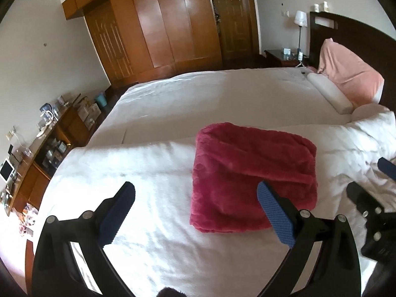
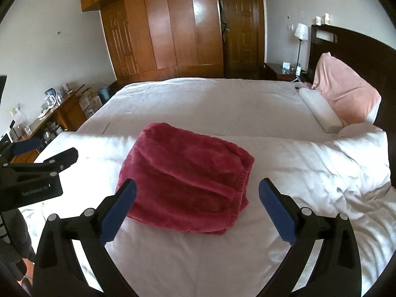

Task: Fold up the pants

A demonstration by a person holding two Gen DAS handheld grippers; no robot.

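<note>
The left gripper body reads "GenRobot.AI".

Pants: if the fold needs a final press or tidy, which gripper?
Right, probably. The right gripper frames the folded pants between its open fingers; the left gripper sits off their left side, only one finger overlapping.

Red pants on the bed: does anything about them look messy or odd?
Nothing much. The pants lie folded in a compact bundle on the white duvet; the elastic waistband edge shows at the right side. Both tools are open, touching nothing.
</note>
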